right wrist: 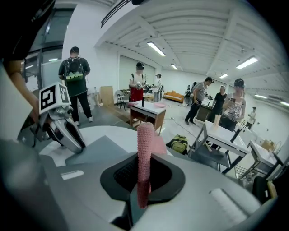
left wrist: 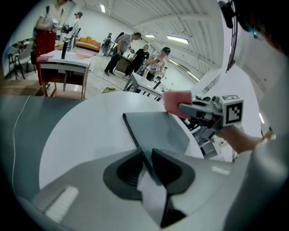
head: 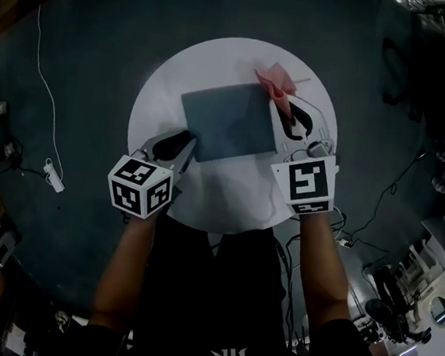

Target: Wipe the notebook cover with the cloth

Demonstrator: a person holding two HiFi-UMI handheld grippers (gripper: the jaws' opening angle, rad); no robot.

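Pinching the notebook [head: 229, 122] at its near-left corner, left gripper [head: 187, 143] fingers closed on it, likely to steady it flat mid-bench [head: 213, 192]. Clamping the pink cloth [head: 276, 80] in the right gripper [head: 285, 109] fingers at the far-right corner, seemingly ready for wiping.

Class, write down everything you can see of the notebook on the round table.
The notebook is a thin, closed rectangle with a plain, smooth grey-blue cover and a dark edge. It lies slightly askew on the white round table. The left gripper is shut on its near left corner. The pink cloth, held by the right gripper, sits at its far right corner; whether they touch cannot be told.
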